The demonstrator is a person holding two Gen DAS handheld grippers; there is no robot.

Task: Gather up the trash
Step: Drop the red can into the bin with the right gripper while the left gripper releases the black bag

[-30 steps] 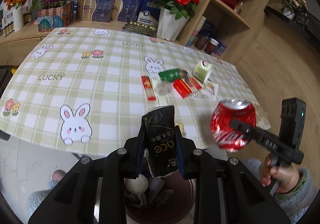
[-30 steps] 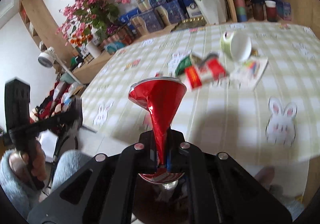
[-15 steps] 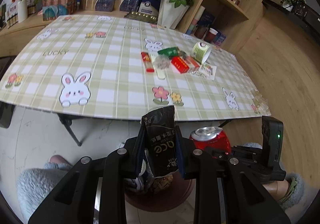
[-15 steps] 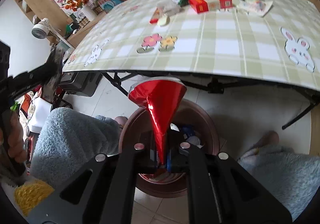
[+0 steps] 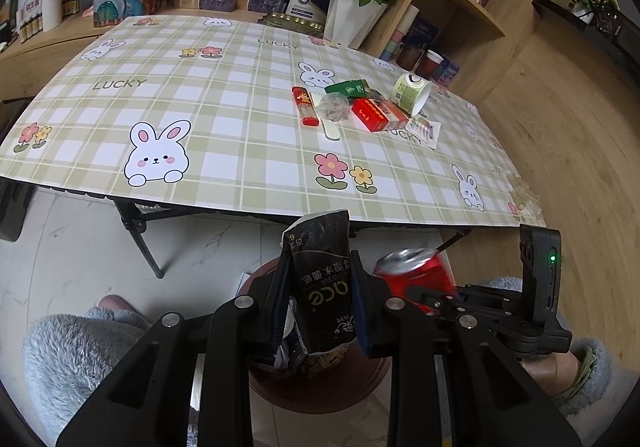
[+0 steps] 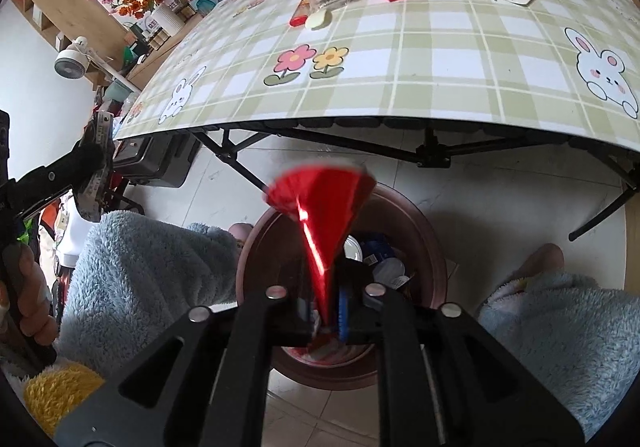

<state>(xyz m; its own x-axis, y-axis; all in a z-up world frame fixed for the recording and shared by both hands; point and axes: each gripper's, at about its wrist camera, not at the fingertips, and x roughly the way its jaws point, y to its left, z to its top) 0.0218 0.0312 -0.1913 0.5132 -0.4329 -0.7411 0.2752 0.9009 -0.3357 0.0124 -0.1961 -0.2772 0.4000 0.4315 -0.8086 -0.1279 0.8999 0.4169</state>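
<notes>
My left gripper (image 5: 320,299) is shut on a black tissue packet (image 5: 324,271) and holds it upright above a round brown bin (image 5: 320,391). My right gripper (image 6: 326,311) hangs over the same bin (image 6: 432,247). Its jaws are opening, and the crushed red cola can (image 6: 320,203) between them is blurred, loose and tilted left. The left wrist view shows the can (image 5: 416,275) just right of the packet. On the checked table (image 5: 224,135) lie a red box (image 5: 374,115), a green packet (image 5: 348,88), a tipped paper cup (image 5: 412,93), a red wrapper (image 5: 304,105) and a crumpled wrapper (image 5: 334,107).
The bin holds several pieces of trash and stands on the floor under the table's front edge, between a person's knees in fluffy blue fabric (image 6: 152,259). Black folding table legs (image 5: 140,243) stand behind it. A shelf and a vase of roses (image 5: 352,19) are behind the table.
Both grippers came down from table height to just over the bin. The right jaws have since spread, and the can has slipped and tipped left. The left grip is unchanged.
</notes>
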